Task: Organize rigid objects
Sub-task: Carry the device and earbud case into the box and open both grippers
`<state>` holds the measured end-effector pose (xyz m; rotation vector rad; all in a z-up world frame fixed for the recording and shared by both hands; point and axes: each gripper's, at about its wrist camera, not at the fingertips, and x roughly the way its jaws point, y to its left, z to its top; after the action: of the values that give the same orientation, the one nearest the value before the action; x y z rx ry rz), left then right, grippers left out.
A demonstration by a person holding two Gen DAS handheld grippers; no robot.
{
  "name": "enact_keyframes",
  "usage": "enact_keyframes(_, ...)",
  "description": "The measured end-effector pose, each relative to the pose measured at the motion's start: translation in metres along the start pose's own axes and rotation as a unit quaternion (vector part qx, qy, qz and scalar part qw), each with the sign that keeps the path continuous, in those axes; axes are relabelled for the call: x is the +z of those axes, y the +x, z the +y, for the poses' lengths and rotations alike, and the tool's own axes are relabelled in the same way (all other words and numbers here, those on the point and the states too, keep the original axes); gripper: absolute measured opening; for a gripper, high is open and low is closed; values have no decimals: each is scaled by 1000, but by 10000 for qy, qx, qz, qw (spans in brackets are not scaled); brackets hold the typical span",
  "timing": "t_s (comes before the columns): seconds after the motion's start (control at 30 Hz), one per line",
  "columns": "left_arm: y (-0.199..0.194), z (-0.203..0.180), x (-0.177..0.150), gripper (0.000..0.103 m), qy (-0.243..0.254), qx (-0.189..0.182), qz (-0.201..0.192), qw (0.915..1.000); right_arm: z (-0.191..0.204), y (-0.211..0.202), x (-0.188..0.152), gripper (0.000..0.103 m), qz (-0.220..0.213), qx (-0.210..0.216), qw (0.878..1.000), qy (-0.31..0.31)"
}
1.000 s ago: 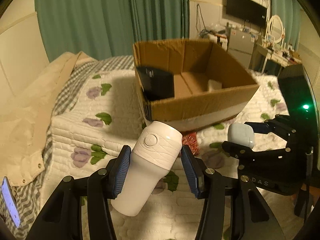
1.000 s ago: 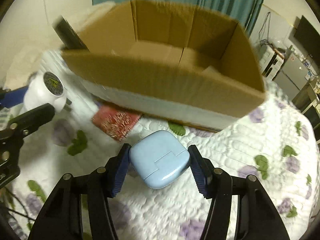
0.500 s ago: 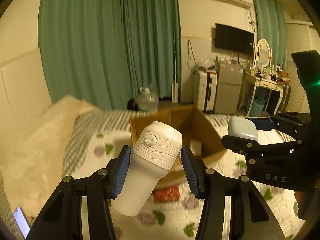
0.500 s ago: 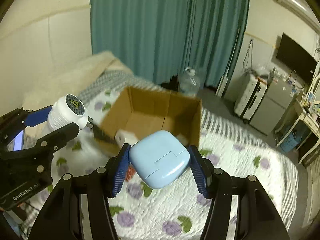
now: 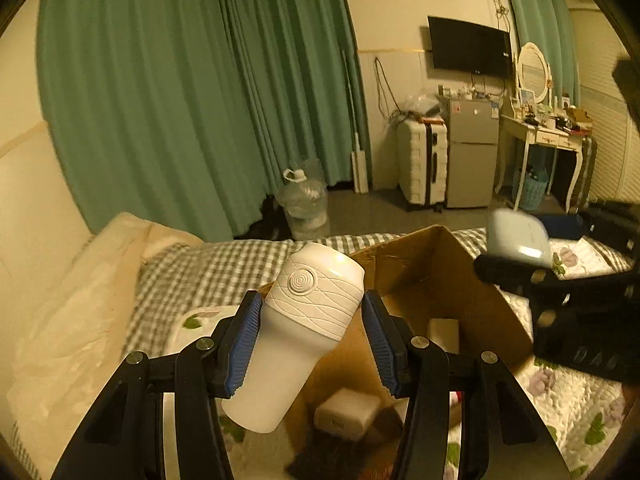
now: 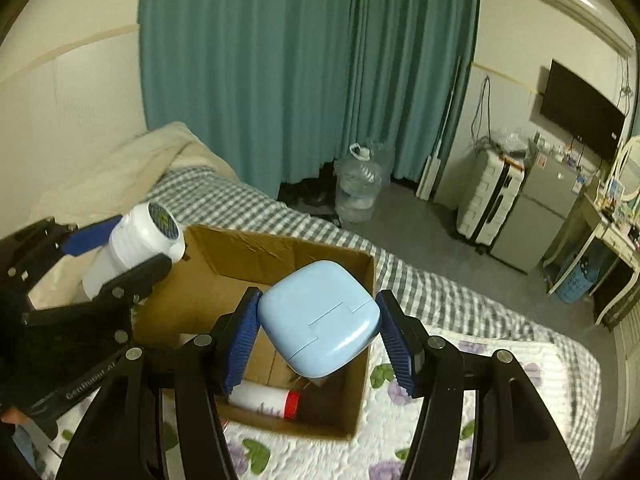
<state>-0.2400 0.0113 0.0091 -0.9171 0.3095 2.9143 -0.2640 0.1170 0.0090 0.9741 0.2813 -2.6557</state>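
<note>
Cardboard box (image 6: pixel 256 280) sits on the bed, now below both grippers, which a second ago were low beside it. Left gripper (image 5: pixel 310 334) clamps a white bottle (image 5: pixel 304 320); right gripper (image 6: pixel 320 332) clamps a blue case (image 6: pixel 318 316). Lower each inside the walls before releasing, clear of the items already inside.

Dim warm indoor light, fisheye-warped edges w/ dark vignette, slight motion blur.

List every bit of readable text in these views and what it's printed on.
"GenRobot.AI": on the left gripper body, seen from the right wrist view.
Letters on the right gripper body: too blurred to read.
Label on the white bottle cap: unreadable.
Print on the red-capped bottle inside the cardboard box: too small.
</note>
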Motion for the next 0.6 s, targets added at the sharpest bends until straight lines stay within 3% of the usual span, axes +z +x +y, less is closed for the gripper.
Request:
enact_keyframes(0.27,53,-7,9,52,121,-137,294,9994,-11,68,-12,58,328,23,9994,79)
enact_keyframes(0.5,48,-14,9,55,334,-183,392,9985,-5,79,-19,59,329,-172,9992,-171)
enact_keyframes(0.53,44,-15,7,56,368,-148,342,9986,-4,75,-19,62,294,-166,9993,-189)
enact_keyframes(0.6,40,-17,8,65,435,35,318,9985,-2,63,-19,79,240,-177,9994,-197)
